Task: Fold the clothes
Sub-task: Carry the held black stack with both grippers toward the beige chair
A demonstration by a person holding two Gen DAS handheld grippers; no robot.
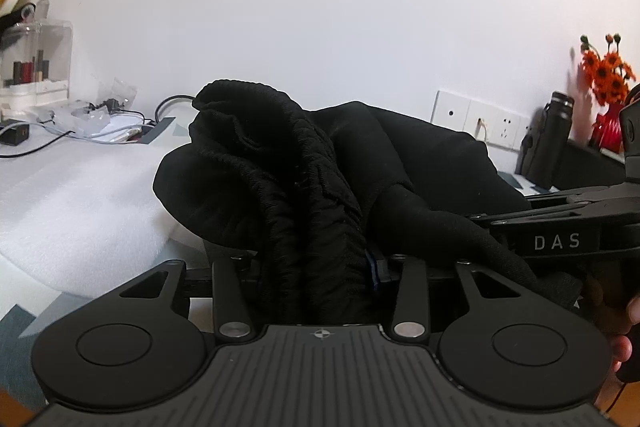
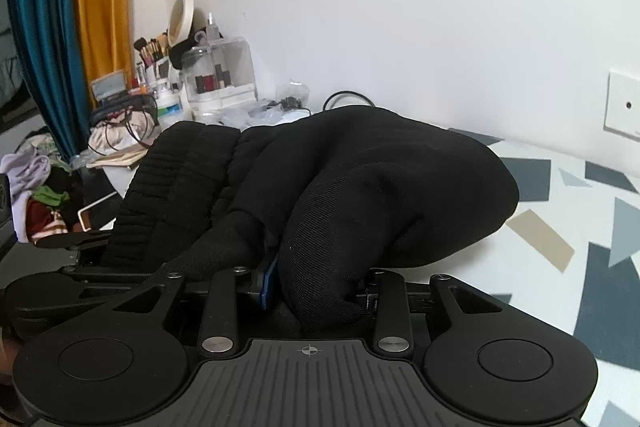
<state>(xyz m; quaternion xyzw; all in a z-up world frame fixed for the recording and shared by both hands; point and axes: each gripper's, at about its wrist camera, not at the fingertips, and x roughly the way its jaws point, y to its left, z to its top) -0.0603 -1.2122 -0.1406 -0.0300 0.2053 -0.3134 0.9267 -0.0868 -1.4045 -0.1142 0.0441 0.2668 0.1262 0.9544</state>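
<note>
- Left wrist view: my left claw (image 1: 320, 275) is clamped on the black garment (image 1: 320, 163); bunched ribbed cloth fills the gap between its fingers, and a blue pad edge shows against the cloth.
- The garment is heaped in front of the claw, its ribbed waistband standing up at the top of the pile, part of it resting on the white foam sheet (image 1: 76, 203) to the garment's left.
- To the garment's right my right claw (image 1: 560, 223) comes in from the side, its body marked "DAS", its tip buried in the cloth.
- Behind the garment stand a clear cosmetics organiser (image 1: 36, 67) far to its left, and a black flask (image 1: 550, 139) and orange flowers (image 1: 608, 71) to its right by the wall sockets (image 1: 480, 119).
- Right wrist view: my right claw (image 2: 316, 291) is closed on a fold of the same garment (image 2: 360, 179), cloth pinched between the fingers with a blue pad beside it.
- The garment lies on the patterned table (image 2: 580, 227), its ribbed band to the left.
- Left of the garment, part of the left claw (image 2: 68, 247) shows at the cloth's edge; behind it are the organiser (image 2: 224, 75), makeup brushes (image 2: 152, 47) and a pile of clothes (image 2: 36, 195).
</note>
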